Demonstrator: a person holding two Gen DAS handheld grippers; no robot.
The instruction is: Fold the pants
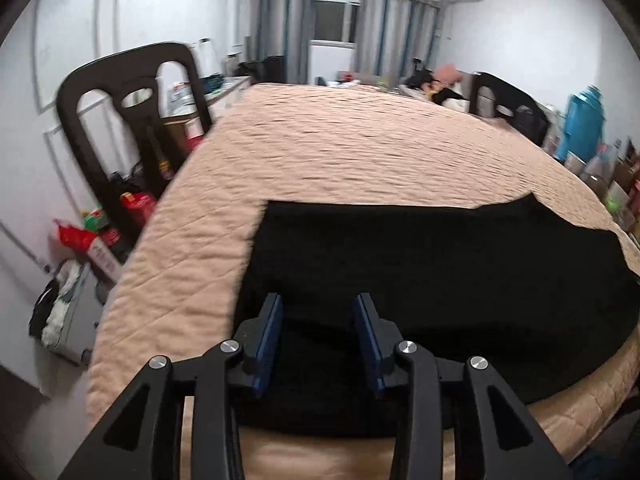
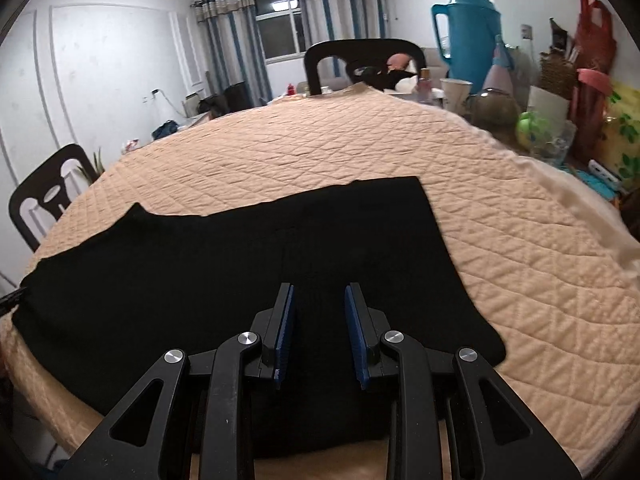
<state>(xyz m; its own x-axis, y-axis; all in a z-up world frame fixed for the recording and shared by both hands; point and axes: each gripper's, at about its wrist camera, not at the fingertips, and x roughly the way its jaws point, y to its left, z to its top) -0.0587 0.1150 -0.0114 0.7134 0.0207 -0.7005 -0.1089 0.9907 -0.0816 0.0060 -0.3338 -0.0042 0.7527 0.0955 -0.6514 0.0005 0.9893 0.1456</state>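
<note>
Left gripper (image 1: 319, 312) and right gripper (image 2: 320, 302) both point forward, fingers parted, gripping nothing.

Matt black cloth, pants (image 1: 440, 280) (image 2: 240, 272), smooth and without sheen, almost no weave showing. Beneath, a quilted peach table cover (image 1: 360, 152) (image 2: 320, 136): soft fabric, stitched in diamonds, puckered and slightly rough. Left gripper (image 1: 319, 320) and right gripper (image 2: 320, 312) in matt black plastic, faintly speckled with dust, joined by bright polished metal pins; fingertip pads (image 1: 268, 344) (image 2: 286, 336) of blue ribbed rubber-like material. Glossy dark chair (image 1: 132, 92) (image 2: 360, 56), hard and smooth, likely plastic. Shiny teal plastic thermos (image 2: 472, 36). Striped cloth curtains (image 1: 384, 28) (image 2: 224, 40), dull finish.
</note>
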